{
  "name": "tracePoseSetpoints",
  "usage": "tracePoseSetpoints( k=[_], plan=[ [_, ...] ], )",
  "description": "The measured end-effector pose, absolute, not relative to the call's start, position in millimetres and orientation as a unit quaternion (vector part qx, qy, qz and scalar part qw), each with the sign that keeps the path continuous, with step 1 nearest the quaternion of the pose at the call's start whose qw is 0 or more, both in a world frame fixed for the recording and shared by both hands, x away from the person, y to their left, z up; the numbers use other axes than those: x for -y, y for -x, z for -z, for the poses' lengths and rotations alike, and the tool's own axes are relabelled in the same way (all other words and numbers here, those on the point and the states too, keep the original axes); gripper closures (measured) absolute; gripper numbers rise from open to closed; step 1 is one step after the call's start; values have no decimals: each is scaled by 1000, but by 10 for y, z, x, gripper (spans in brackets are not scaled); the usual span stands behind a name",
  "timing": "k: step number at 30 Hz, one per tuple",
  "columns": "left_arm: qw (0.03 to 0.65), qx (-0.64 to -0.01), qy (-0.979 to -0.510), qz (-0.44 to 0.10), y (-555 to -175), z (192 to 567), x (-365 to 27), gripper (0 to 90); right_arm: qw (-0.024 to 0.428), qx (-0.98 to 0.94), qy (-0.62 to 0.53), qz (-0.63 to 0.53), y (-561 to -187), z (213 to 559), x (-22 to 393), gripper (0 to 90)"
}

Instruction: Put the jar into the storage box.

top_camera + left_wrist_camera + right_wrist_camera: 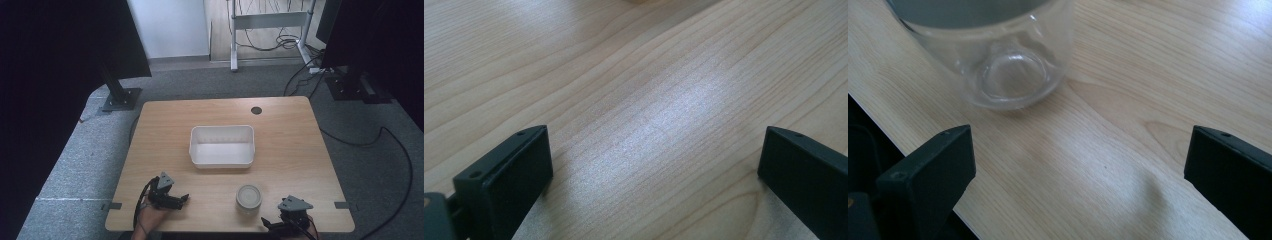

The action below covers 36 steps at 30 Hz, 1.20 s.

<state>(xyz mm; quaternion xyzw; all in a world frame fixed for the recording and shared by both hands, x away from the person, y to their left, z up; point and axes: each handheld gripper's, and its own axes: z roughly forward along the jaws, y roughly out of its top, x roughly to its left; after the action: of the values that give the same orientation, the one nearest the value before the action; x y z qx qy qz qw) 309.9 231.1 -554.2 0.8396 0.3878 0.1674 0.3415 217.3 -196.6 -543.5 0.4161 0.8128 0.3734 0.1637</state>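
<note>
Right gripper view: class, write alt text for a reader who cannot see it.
A clear glass jar stands on a light wooden table near its edge, just ahead of the right tool, whose two black jaws stand wide apart with nothing between them.

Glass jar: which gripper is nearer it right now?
Right. The right gripper sits just right of the jar at the near edge; the left gripper is farther off to its left. Both are open.

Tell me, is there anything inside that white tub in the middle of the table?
Nothing shows inside the white tub: from the high view its floor and far walls look bare. Its near wall hides a thin strip of floor just behind it. The glass jar stands outside, nearer the person.
</note>
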Motion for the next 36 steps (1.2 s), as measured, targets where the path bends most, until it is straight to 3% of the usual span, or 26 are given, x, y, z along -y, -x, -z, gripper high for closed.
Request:
tracePoseSetpoints(
  k=[36],
  plan=[
    [341,-390,-839,-168,-3098,5542,-2311,6,156,-819,-371,-409,-2350,5324,1579,0]
  ],
)
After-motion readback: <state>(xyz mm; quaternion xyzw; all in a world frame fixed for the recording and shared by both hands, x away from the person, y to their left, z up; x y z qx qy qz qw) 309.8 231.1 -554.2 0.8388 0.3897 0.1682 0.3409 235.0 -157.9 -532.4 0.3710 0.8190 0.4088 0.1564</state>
